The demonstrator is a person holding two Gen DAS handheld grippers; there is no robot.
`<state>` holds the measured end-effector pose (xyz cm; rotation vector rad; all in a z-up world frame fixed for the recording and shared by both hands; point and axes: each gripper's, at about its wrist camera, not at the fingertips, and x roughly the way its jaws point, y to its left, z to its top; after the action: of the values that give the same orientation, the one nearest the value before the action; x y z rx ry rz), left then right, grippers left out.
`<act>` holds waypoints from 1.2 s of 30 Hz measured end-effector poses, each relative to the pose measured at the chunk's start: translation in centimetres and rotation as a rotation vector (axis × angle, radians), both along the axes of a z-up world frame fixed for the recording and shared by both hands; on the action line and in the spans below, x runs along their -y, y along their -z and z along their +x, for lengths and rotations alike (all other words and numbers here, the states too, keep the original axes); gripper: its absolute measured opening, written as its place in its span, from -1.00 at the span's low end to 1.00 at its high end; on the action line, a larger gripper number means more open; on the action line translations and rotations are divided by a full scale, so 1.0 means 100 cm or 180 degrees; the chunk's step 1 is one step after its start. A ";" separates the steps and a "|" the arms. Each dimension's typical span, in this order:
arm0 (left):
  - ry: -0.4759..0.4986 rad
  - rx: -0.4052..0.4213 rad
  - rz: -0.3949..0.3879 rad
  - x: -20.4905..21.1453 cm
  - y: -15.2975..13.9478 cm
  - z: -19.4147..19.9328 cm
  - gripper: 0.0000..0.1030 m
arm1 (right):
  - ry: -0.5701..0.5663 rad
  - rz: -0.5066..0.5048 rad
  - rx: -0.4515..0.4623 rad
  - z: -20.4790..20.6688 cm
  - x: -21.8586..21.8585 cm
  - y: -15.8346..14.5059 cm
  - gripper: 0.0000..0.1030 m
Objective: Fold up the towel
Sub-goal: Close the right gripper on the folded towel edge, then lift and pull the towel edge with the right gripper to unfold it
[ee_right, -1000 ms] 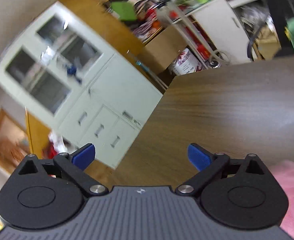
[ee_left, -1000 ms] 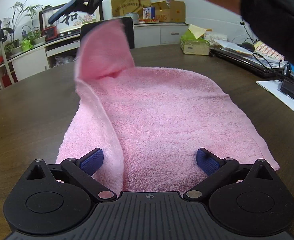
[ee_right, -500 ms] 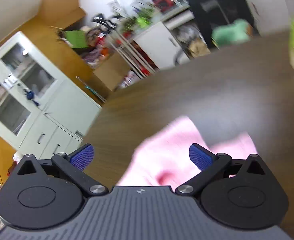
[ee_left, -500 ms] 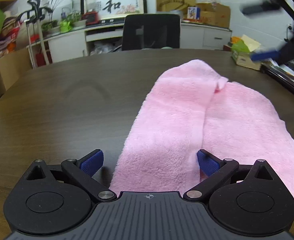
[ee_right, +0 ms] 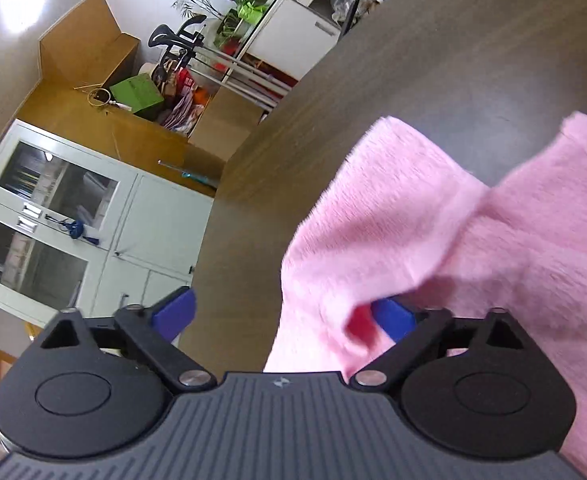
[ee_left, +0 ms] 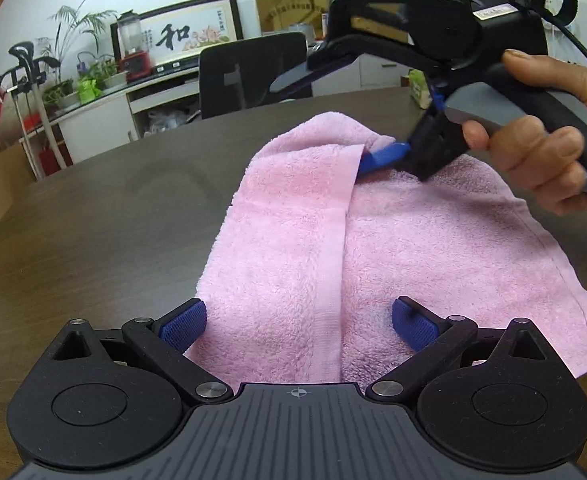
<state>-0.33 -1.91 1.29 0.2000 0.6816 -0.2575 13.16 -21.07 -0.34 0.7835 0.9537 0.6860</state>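
Observation:
A pink towel (ee_left: 405, 248) lies on the dark wooden table (ee_left: 105, 220), its left part folded over onto the rest, with the folded edge running down the middle. My left gripper (ee_left: 299, 322) is open, its fingers spread over the towel's near end. My right gripper (ee_left: 329, 116) is open at the towel's far end, tilted on its side; its lower blue finger (ee_left: 381, 156) is tucked under the far corner of the folded flap. In the right wrist view the towel (ee_right: 453, 232) drapes over the right finger (ee_right: 393, 318) of the open right gripper (ee_right: 285, 316).
A black office chair (ee_left: 253, 72) stands behind the table's far edge. White cabinets with plants (ee_left: 89, 80) and a framed picture (ee_left: 181, 36) line the back wall. A green box (ee_left: 419, 88) sits at the table's far right. White glass-door cabinets (ee_right: 65, 216) show beyond the table's edge.
The right gripper let go of the raised flap, swung away, then came back down to the towel's far end. The flap now lies flat over the towel. The left gripper stayed open.

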 end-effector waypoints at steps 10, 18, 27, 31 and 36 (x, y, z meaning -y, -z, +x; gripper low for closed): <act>0.0077 -0.0136 0.0046 0.003 -0.003 -0.005 1.00 | 0.0089 -0.1075 0.0703 -0.019 -0.052 -0.051 -0.91; 0.0250 -0.0181 0.0084 0.002 -0.002 -0.009 1.00 | -0.0778 -0.1695 0.2129 -0.054 -0.133 -0.113 -0.89; 0.0457 -0.0237 0.0066 -0.004 0.000 -0.014 1.00 | -0.1563 -0.1838 0.1336 0.003 -0.215 -0.108 0.78; 0.0483 -0.0315 0.0001 -0.009 0.001 -0.013 1.00 | -0.1585 -0.1440 0.1219 0.005 -0.190 -0.122 0.80; 0.0301 -0.0409 -0.0036 -0.017 -0.003 -0.005 1.00 | -0.1385 -0.0995 0.1010 0.011 -0.139 -0.126 0.90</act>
<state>-0.86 -0.23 1.55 0.2064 0.7988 -0.3670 14.29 -7.20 12.24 0.1788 0.9158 0.9759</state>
